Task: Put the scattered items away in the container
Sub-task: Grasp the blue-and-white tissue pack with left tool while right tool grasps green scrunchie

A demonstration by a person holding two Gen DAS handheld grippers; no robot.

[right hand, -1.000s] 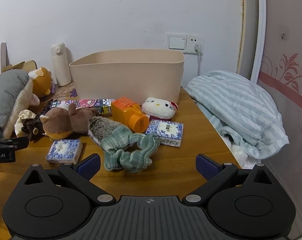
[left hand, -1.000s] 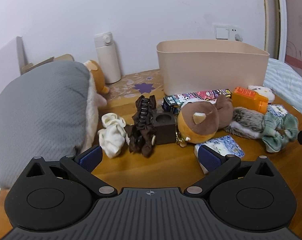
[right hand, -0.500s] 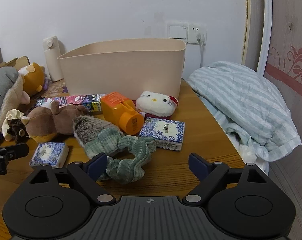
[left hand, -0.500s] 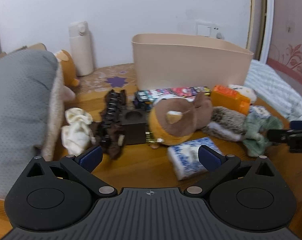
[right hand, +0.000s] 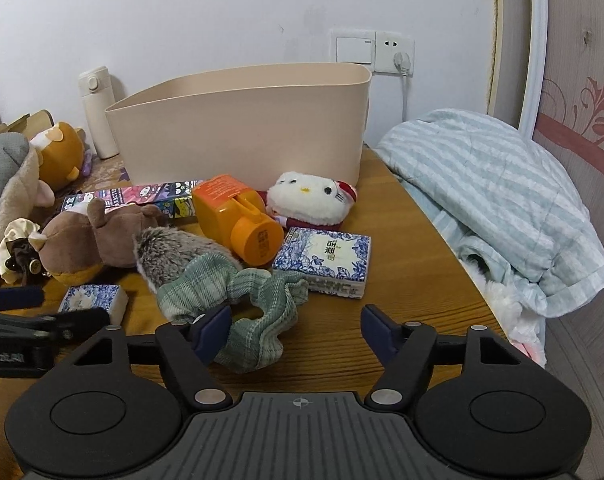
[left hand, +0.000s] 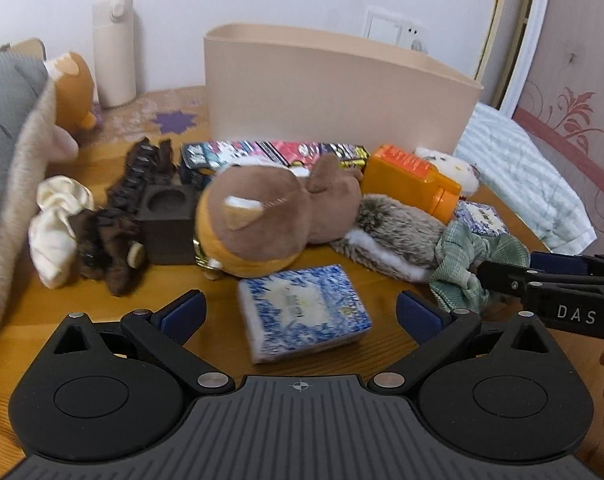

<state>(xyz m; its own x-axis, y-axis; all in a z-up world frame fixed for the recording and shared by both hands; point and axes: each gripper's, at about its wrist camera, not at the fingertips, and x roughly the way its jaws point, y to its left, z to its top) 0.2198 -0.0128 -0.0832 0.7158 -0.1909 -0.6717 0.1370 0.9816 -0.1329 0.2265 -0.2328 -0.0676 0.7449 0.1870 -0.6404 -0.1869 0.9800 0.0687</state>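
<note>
Wide apart and empty, the left gripper (left hand: 300,314) frames the tissue pack (left hand: 304,312) at lower centre; the container (left hand: 334,92) stands upper centre. Right view: right gripper (right hand: 296,330), likewise spread, straddles the green scrunchie (right hand: 238,304), which may snag the neighbouring fur.

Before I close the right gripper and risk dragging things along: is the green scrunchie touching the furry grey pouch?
Touching. The right wrist view shows the green scrunchie lying over the near end of the furry grey pouch, no gap.
</note>
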